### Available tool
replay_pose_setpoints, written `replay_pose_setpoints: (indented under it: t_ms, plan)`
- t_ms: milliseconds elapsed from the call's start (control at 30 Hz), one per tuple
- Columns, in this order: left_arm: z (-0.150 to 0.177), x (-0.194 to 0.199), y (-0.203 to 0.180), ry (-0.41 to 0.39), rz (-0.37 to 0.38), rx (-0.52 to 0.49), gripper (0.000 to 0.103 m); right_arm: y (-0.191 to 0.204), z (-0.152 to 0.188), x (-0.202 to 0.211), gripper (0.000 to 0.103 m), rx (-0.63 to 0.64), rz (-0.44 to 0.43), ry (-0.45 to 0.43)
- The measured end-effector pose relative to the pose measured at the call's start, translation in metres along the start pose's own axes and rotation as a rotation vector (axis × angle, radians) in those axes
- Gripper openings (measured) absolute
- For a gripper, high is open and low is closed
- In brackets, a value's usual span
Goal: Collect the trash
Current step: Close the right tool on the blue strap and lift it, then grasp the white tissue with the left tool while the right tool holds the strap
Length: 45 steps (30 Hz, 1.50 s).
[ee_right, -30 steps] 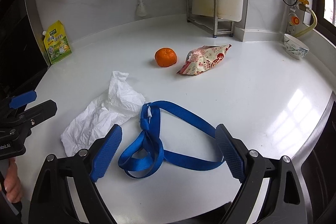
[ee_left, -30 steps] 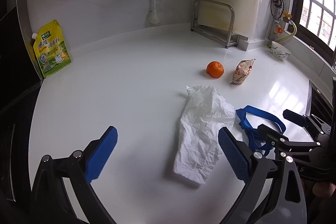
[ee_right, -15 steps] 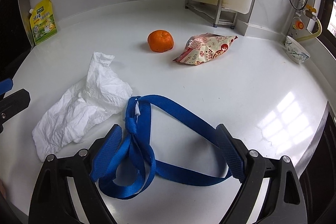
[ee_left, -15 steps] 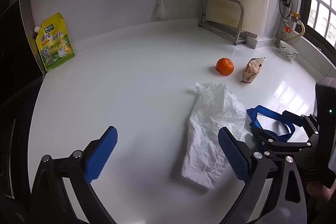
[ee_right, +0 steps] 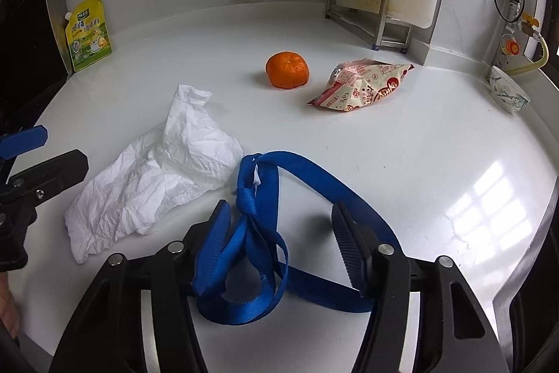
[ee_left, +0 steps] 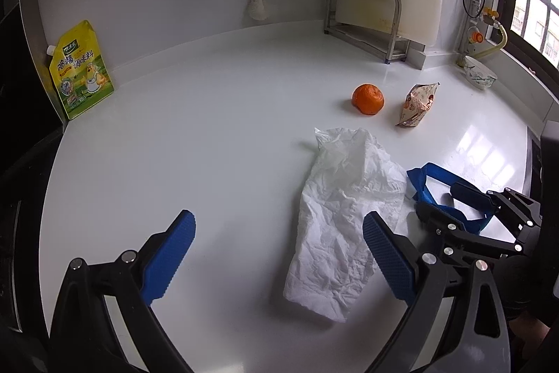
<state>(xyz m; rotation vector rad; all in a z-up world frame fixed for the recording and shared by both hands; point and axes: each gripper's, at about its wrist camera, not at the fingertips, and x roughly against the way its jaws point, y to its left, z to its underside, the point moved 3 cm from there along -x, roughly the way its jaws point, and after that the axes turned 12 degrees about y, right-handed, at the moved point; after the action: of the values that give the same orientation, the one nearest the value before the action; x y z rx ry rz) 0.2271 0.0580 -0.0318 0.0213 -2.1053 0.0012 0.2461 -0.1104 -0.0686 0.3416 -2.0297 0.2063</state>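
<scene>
Both grippers gape, left gripper (ee_left: pixel 277 256) empty, right gripper (ee_right: pixel 281 235) partly hiding blue strap (ee_right: pixel 307 173).

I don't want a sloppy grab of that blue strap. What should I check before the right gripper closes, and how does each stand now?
1. Right gripper open: ok, jaws apart, though narrower than the left's.
2. Strap between the jaws: ok, its knotted part lies in the gap.
3. Whole strap inside: not ok, the long loop runs under the right finger and beyond it.
4. Tissue out of the grip: ok, it lies to the left, outside the jaws.
5. Left gripper out of the way: ok, open, holding nothing, off to the left.
6. Fingertips down on the counter: cannot tell.
</scene>
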Motion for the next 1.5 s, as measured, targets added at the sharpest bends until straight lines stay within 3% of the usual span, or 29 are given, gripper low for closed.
replay_pose_setpoints:
  t_ms: [67,200,533,600,667,733,800,867,967,1067,1500]
  plan:
    - [-0.001,-0.002,-0.003,0.004,-0.002,-0.006,0.095,0.0,0.001,0.001,0.03,0.004,0.0,-0.001]
    - [-0.003,-0.008,-0.008,0.018,0.0,-0.012,0.095,-0.007,0.006,0.004,0.023,-0.026,-0.021,-0.003]
    - [-0.006,-0.036,-0.029,0.093,-0.006,-0.056,0.094,-0.033,0.025,0.022,0.022,-0.134,-0.052,-0.035]
    - [-0.005,-0.039,-0.031,0.103,0.0,-0.057,0.086,-0.035,0.027,0.025,0.022,-0.14,-0.055,-0.041]
    - [-0.004,-0.044,-0.032,0.121,0.011,-0.057,0.071,-0.036,0.029,0.026,0.022,-0.145,-0.058,-0.043]
    - [-0.002,-0.043,-0.032,0.115,0.03,-0.051,0.065,-0.037,0.032,0.027,0.022,-0.149,-0.057,-0.042]
    - [-0.001,-0.041,-0.033,0.108,0.043,-0.053,0.051,-0.037,0.034,0.027,0.022,-0.154,-0.058,-0.04]
    - [0.0,-0.038,-0.035,0.107,0.054,-0.058,0.031,-0.036,0.037,0.028,0.022,-0.158,-0.06,-0.039]
    - [0.004,-0.034,-0.035,0.114,0.085,-0.056,0.013,-0.033,0.042,0.031,0.021,-0.161,-0.065,-0.041]
    - [0.009,-0.025,-0.036,0.108,0.107,-0.058,0.009,-0.03,0.048,0.036,0.021,-0.165,-0.069,-0.042]
    - [0.05,0.03,-0.056,0.065,0.156,-0.116,0.009,-0.02,0.09,0.078,0.018,-0.199,-0.054,-0.08]
